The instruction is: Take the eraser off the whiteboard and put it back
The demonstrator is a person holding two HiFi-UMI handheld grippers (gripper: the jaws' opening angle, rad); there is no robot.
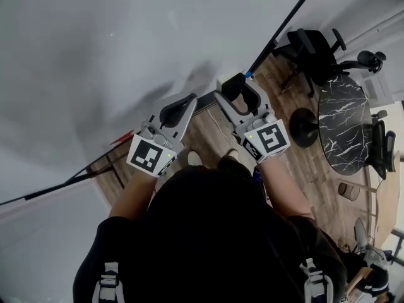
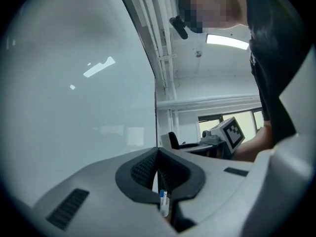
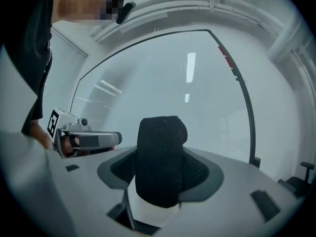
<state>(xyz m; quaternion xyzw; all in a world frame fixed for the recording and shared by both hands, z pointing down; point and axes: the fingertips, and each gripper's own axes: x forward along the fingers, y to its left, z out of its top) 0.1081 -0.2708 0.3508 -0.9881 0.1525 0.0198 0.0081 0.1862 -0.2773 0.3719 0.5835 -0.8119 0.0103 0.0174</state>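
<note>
Firmly, the right tool [image 1: 238, 88] clamps the eraser [image 3: 161, 152] before the whiteboard [image 3: 197, 88], left tool [image 2: 157, 156] clenched empty

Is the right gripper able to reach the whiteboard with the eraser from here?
Probably yes. The right gripper grips the eraser, and the whiteboard fills the view straight ahead of it with nothing between. The left gripper sits off to the side, jaws shut, out of the way.

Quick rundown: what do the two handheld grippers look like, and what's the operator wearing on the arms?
Both match: the left gripper and right gripper have light grey bodies, black ribbed jaw pads, and a white cube with black square markers at the rear. No cables visible. The person wears a black top; the forearms are bare.
</note>
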